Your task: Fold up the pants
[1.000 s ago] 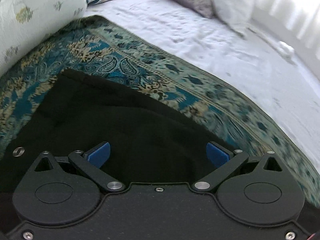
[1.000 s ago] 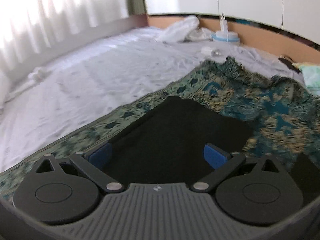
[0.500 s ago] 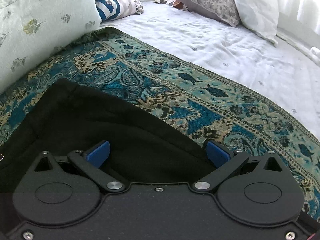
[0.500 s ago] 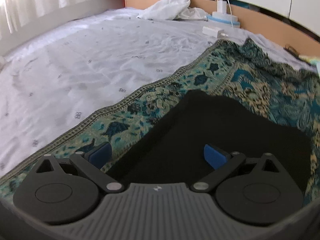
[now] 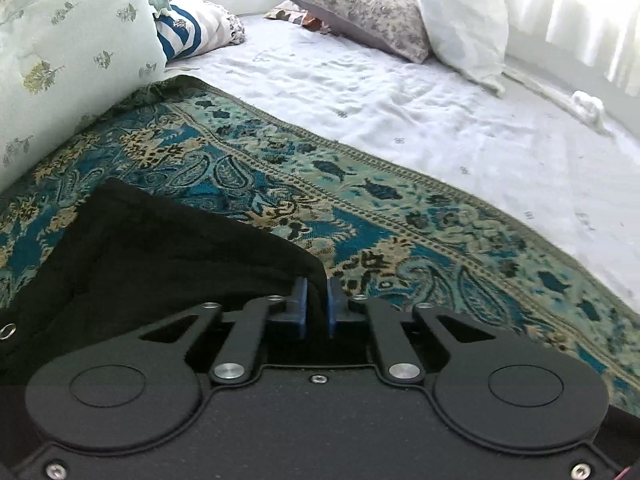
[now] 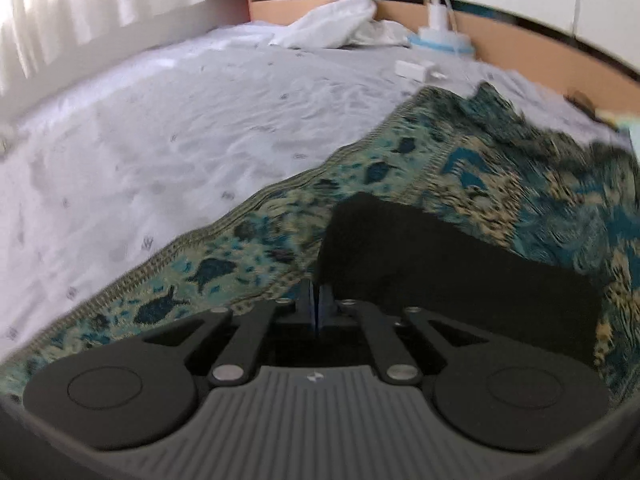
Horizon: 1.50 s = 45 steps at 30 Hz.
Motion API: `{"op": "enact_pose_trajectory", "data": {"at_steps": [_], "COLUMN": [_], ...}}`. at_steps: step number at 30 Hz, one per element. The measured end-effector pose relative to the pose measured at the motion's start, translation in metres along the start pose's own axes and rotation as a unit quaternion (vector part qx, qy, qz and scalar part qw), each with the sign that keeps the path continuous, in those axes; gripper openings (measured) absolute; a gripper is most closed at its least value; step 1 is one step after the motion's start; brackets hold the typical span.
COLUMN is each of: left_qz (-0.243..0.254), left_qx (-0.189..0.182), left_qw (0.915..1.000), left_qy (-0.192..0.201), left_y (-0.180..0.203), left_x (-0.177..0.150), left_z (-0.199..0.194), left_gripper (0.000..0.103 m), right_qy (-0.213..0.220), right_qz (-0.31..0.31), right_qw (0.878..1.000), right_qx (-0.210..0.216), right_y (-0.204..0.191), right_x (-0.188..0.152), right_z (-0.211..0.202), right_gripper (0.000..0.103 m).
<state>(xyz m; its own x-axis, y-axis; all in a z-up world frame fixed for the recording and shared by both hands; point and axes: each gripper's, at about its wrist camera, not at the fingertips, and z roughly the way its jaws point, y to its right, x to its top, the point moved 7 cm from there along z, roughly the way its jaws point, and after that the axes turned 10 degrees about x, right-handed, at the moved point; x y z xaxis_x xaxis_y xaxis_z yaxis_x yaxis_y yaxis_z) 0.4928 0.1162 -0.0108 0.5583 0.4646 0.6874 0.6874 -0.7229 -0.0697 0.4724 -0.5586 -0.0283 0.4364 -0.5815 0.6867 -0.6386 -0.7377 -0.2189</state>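
Left tool (image 5: 316, 300) pinched narrow on black pants (image 5: 160, 256) edge. Right tool (image 6: 319, 304) nearly closed at pants (image 6: 440, 264) corner, grip unclear. Pants ahead on paisley blanket (image 5: 400, 216), white bed sheet (image 5: 440, 120) beyond.

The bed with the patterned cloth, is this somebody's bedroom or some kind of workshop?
Most likely a home bedroom. A wide white bedsheet covers the bed, pillows are piled at one end, and black pants lie on a teal patterned spread for folding.
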Motion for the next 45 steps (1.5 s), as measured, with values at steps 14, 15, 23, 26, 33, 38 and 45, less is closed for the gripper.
{"op": "enact_pose_trajectory", "data": {"at_steps": [14, 15, 23, 26, 33, 38, 45], "left_qz": [0.030, 0.031, 0.052, 0.063, 0.070, 0.079, 0.098], "left_qx": [-0.112, -0.116, -0.139, -0.139, -0.118, -0.111, -0.107], "left_qw": [0.9908, 0.9902, 0.9850, 0.9842, 0.9878, 0.9883, 0.9864], "left_qy": [0.069, 0.073, 0.088, 0.090, 0.074, 0.070, 0.077], "left_y": [-0.135, -0.148, -0.221, -0.239, -0.262, -0.268, -0.266], "left_x": [-0.053, -0.062, -0.133, -0.153, -0.190, -0.201, -0.206], "left_z": [-0.144, -0.151, -0.194, -0.202, -0.194, -0.190, -0.190], "left_gripper": [0.006, 0.006, 0.006, 0.007, 0.007, 0.007, 0.007], "right_qy": [0.051, 0.050, 0.043, 0.042, 0.037, 0.043, 0.054], "right_qz": [0.044, 0.046, 0.057, 0.070, 0.075, 0.056, 0.033], "right_qw": [0.994, 0.994, 0.995, 0.995, 0.995, 0.996, 0.997], "right_qx": [0.084, 0.082, 0.065, 0.063, 0.059, 0.055, 0.051], "right_y": [0.150, 0.165, 0.251, 0.273, 0.294, 0.299, 0.303], "right_x": [-0.041, -0.053, -0.131, -0.145, -0.170, -0.180, -0.185], "right_z": [-0.183, -0.194, -0.252, -0.265, -0.277, -0.283, -0.290], "right_gripper": [0.002, 0.002, 0.002, 0.002, 0.003, 0.003, 0.003]}}
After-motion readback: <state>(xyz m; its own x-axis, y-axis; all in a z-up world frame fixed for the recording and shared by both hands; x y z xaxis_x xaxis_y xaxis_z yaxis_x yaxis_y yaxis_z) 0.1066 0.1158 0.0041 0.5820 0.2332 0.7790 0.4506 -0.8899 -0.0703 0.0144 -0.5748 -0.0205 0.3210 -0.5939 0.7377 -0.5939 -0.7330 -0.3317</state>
